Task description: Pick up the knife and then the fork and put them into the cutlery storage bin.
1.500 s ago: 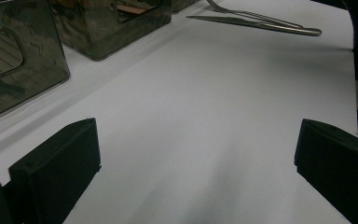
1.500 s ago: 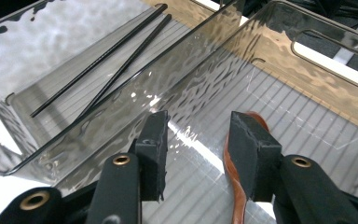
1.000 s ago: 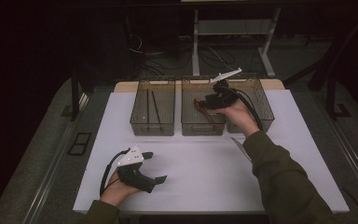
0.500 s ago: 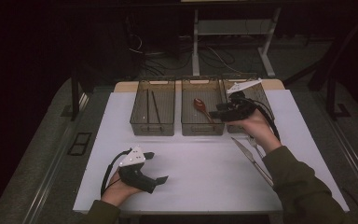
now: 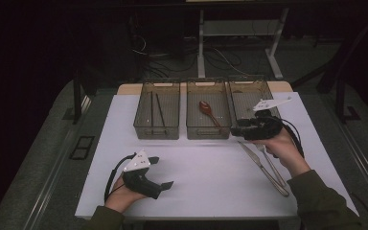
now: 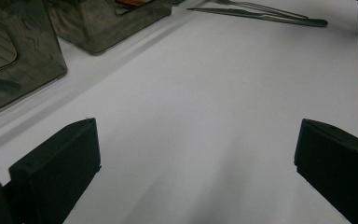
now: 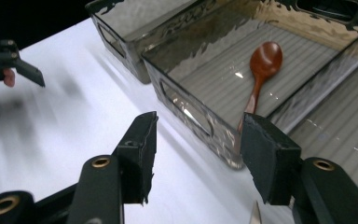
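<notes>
Looks about halfway: spoon (image 5: 208,111) binned in middle bin (image 5: 208,131), knife and fork (image 5: 264,165) right of it waiting, both grippers' jaws released, empty.

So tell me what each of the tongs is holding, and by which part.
Nothing is held. The left tongs and the right tongs both stand open and empty, jaws apart over the table.

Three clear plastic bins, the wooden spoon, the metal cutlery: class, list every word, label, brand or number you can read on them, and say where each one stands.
None: no readable text on the three clear plastic bins, the brown wooden spoon or the metal knife and fork.
</notes>
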Motion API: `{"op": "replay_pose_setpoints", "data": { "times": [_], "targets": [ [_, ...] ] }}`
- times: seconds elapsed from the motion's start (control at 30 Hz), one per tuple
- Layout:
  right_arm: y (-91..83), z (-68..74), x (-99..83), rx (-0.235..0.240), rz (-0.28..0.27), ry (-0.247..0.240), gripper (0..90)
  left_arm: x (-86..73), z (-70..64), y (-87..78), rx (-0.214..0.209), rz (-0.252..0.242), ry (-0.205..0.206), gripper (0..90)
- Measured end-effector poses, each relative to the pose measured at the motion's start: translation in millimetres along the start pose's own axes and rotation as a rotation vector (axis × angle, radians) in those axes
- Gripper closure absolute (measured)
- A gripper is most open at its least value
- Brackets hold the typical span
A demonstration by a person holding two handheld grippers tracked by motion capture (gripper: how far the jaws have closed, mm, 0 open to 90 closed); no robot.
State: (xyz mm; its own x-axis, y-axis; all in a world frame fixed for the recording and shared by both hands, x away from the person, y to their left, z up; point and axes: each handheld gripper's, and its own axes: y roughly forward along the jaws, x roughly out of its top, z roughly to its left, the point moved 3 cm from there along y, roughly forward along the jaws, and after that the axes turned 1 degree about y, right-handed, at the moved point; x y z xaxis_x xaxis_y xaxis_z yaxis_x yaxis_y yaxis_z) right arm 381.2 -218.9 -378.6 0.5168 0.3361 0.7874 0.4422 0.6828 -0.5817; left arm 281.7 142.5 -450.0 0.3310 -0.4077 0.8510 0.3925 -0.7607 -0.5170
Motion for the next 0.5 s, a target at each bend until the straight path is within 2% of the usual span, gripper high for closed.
{"op": "replay_pose_setpoints", "data": {
  "times": [0.33,0.5],
  "targets": [
    [-20.8,-1.1,-29.0,-0.014,0.001,0.021,45.4,-0.7,0.9,-1.5,0.004,-0.004,-0.007,0.0],
    [-26.8,-2.2,-44.9,-0.031,0.021,0.032,46.2,-1.3,1.5,-3.4,0.008,-0.007,-0.010,0.0]
  ]
}}
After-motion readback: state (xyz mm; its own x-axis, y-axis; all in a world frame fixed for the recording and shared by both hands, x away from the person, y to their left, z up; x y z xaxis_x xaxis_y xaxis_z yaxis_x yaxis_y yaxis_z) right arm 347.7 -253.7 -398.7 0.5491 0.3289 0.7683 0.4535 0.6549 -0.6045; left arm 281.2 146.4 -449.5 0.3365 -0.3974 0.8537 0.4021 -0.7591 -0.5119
